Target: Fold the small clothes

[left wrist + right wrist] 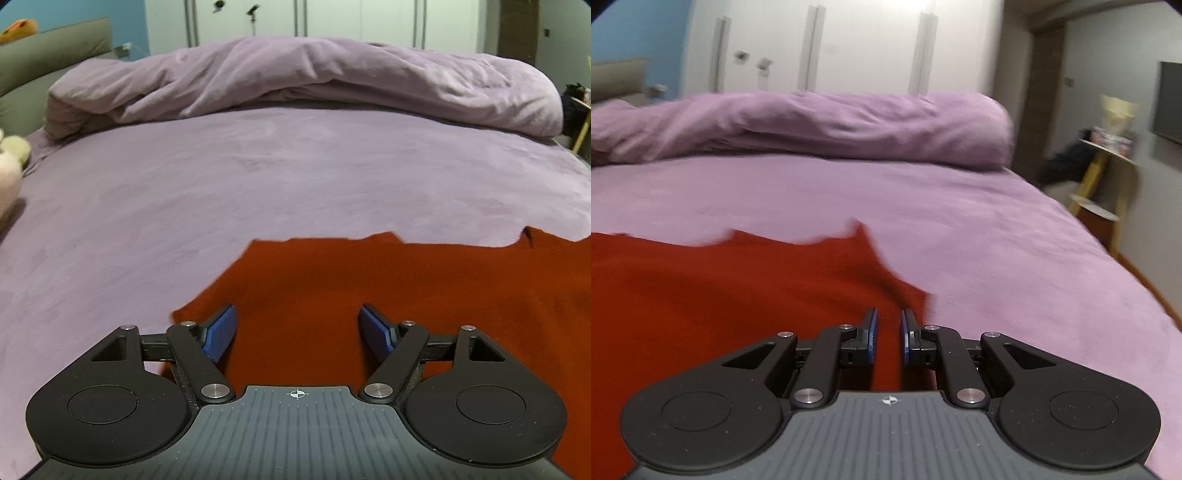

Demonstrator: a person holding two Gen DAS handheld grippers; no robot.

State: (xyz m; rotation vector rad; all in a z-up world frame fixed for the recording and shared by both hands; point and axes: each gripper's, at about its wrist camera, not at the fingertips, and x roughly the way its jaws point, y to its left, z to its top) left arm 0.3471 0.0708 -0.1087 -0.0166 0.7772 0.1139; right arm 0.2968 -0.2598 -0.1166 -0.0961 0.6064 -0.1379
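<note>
1. The red knitted garment [388, 288] lies spread flat on the lilac plush bed sheet [258, 177], directly under and ahead of both tongs.
2. It looks soft and light, a limp cloth that I judge will sag and wrinkle when lifted; the best hold is at a corner or an edge.
3. The left gripper [297, 325] is spread wide, with nothing between its blue pads [221, 332], near the garment's left corner.
4. The right gripper [888, 332] is almost closed, a narrow gap remains; whether it pinches the cloth at the right edge, I cannot tell.
5. Beyond the tongs lies a rumpled lilac duvet [812, 125].
</note>
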